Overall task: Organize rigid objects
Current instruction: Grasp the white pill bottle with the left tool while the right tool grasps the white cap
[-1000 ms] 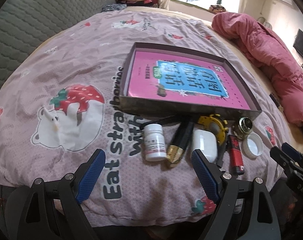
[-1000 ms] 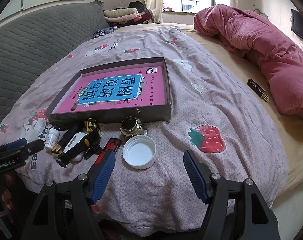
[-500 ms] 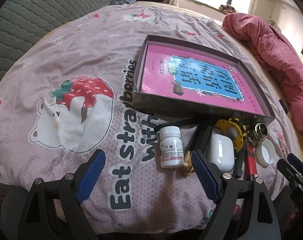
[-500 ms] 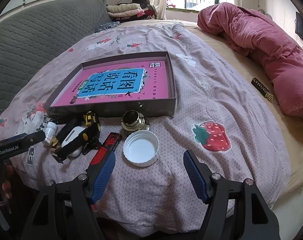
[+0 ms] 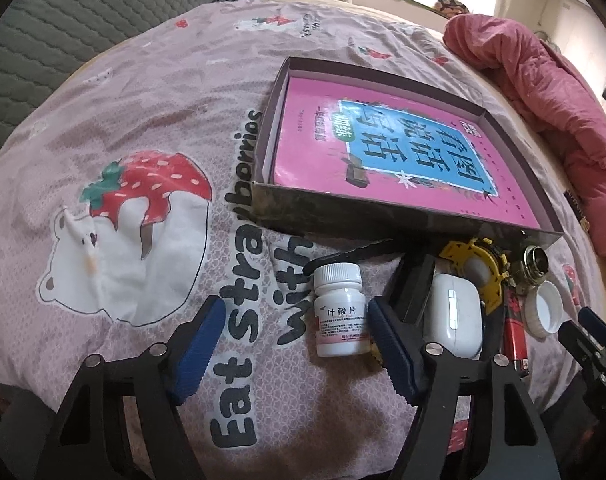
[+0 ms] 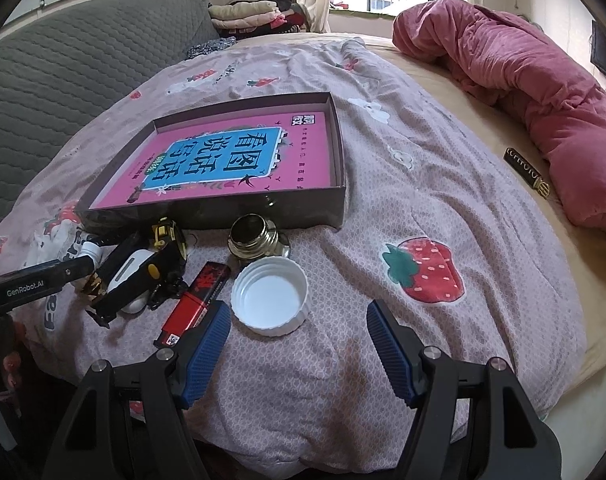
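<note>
Scene: a bed under a strawberry-print cover, small items heaped against the near wall of a shallow box that holds a pink book.
Left tongs: the left tongs point steeply down at the heap, jaws closing but gripping nothing; the right-hand pad sits just beside the pill bottle.
Pill bottle: white, capped, pink-edged label, lying on the cover just ahead of the left tongs and inside their right pad, long axis running away from the tongs toward the box.
Nearer hand: the left, judging by both views; the bottle lies far off to the left of the right tongs.
Right tongs: released and empty, a white lid just ahead between the pads.
Neighbours: a white earbud case and a red lighter crowd the far side of the right pad.
</note>
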### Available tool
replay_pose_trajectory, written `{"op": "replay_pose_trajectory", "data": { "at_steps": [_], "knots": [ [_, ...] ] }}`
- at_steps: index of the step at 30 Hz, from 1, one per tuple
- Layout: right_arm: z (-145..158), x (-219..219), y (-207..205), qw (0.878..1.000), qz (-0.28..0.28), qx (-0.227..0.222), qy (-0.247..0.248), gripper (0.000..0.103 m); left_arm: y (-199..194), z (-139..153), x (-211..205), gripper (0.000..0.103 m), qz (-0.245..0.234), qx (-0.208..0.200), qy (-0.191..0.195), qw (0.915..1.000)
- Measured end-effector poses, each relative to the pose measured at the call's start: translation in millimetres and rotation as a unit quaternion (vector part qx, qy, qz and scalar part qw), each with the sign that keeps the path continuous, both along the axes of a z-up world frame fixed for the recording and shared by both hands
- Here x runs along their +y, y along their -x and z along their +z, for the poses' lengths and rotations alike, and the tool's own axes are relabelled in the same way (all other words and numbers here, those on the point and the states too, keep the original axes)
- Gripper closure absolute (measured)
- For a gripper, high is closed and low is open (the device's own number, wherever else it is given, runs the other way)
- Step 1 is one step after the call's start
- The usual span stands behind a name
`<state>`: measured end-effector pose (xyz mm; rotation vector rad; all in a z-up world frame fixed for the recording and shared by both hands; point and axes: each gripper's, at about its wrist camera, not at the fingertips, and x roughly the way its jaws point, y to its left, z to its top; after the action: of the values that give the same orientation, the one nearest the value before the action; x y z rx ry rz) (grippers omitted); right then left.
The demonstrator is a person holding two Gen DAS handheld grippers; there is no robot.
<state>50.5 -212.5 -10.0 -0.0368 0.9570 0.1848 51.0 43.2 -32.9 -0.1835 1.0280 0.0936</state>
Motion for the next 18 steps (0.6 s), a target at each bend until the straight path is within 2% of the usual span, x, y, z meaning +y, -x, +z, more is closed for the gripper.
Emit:
{"op": "replay_pose_trajectory", "data": {
  "at_steps": [3, 4, 6, 9, 12, 18],
  "knots": [
    [-5.2, 2.0, -1.9, 1.0, 0.005, 0.009, 0.002, 0.033, -0.6, -1.7, -1.9, 0.031, -0.004, 0.001, -0.002, 1.0],
    [-6.1, 3.1, -1.9, 1.0, 0.008, 0.01, 0.003, 0.033, -0.9, -2.4, -1.1, 0.037, -0.005, 0.002, 0.003, 1.0],
    [-7.2, 6.0, -1.6, 1.0, 0.014, 0.01, 0.004, 0.033, -1.0, -3.8, -0.8, 0.042, -0.007, 0.003, 0.007, 0.9999],
    [-10.9, 10.1, -2.7, 1.0, 0.02, 0.013, 0.01, 0.033, -1.2, -5.3, -3.2, 0.044, -0.012, 0.002, 0.003, 0.9999],
    [-16.5, 14.0, -6.3, 0.999, 0.025, 0.015, 0.019, 0.033, -1.4, -5.5, -8.1, 0.058, -0.024, 0.0, 0.002, 0.9997],
    [-25.4, 20.2, -12.9, 0.999, 0.032, 0.015, 0.033, 0.033, -3.2, -9.2, -12.8, 0.063, -0.035, 0.004, 0.003, 0.9994]
  ]
}}
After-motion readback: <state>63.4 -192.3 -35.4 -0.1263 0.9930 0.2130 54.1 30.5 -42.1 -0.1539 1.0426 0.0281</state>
